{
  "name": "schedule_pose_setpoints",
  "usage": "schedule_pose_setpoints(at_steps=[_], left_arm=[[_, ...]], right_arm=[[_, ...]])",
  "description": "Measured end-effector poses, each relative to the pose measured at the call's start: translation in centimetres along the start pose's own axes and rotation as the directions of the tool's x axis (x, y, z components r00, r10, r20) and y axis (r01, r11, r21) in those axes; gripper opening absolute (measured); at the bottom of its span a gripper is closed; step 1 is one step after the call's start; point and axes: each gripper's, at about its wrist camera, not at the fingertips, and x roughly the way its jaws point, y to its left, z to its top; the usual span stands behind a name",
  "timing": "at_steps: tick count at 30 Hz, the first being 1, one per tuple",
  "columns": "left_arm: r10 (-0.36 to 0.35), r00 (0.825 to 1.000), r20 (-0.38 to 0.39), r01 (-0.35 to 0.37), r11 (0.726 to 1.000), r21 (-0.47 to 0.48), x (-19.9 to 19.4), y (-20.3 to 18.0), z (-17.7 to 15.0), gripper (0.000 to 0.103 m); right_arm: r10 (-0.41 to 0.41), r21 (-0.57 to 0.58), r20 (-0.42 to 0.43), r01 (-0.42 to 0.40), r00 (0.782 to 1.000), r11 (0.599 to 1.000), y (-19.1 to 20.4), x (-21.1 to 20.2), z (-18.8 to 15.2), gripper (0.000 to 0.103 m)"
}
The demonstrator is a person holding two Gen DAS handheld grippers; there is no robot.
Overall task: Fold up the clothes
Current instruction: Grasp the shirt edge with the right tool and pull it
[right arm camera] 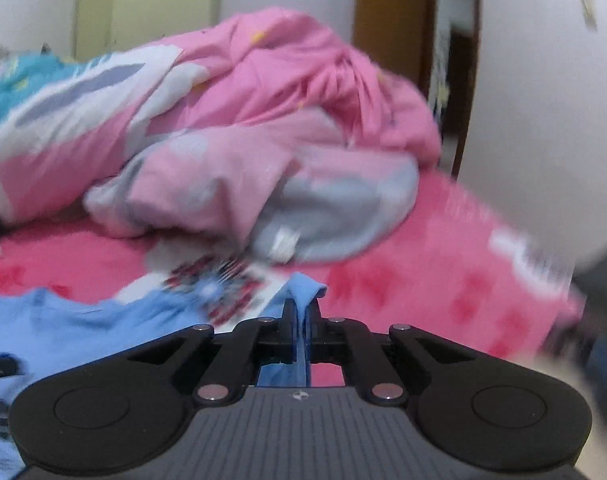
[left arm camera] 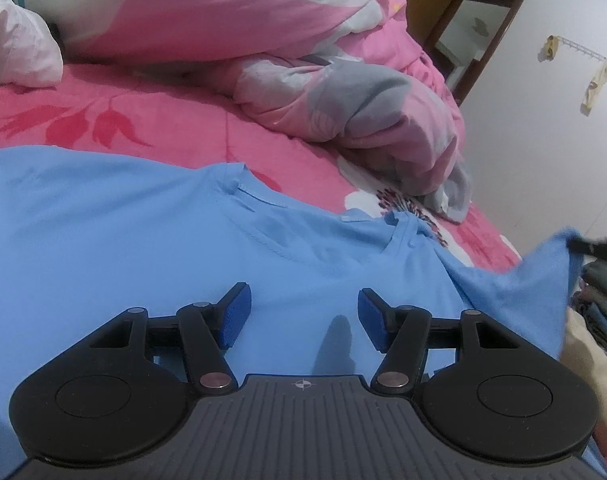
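Observation:
A light blue T-shirt [left arm camera: 143, 248] lies spread on the pink bedspread [left arm camera: 207, 128], its neckline toward the right. My left gripper [left arm camera: 303, 312] hovers just over the shirt's body, open, with only flat cloth under the gap between its blue pads. At the right edge of the left wrist view a corner of the shirt [left arm camera: 543, 276] is lifted off the bed. In the blurred right wrist view my right gripper [right arm camera: 301, 312] is shut on that fold of the blue T-shirt [right arm camera: 303, 292], which sticks up between the pads and hangs down behind them.
A crumpled pink, white and grey duvet [left arm camera: 343, 92] is heaped at the back of the bed. A white pillow [left arm camera: 15, 52] lies far left. A wooden door frame [left arm camera: 463, 20] and white wall stand beyond. Dark clothes [left arm camera: 599, 300] are piled at the right.

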Motion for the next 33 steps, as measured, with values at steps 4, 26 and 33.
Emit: schedule_pose_setpoints(at_steps=[4, 26, 33], left_arm=[[-0.001, 1.000, 0.000, 0.001, 1.000, -0.001, 0.0, 0.0, 0.0, 0.060], [-0.007, 1.000, 0.001, 0.007, 1.000, -0.001, 0.0, 0.0, -0.1, 0.062], [-0.011, 1.000, 0.001, 0.011, 1.000, -0.006, 0.0, 0.0, -0.1, 0.062]], right_arm=[[-0.055, -0.058, -0.034, 0.053, 0.998, 0.997, -1.5, 3.6, 2.3, 0.004], [0.071, 0.438, -0.325, 0.084, 0.943, 0.895, -14.1, 12.6, -2.1, 0.013], [0.265, 0.273, -0.617, -0.114, 0.741, 0.955, -13.1, 12.7, -4.8, 0.017]])
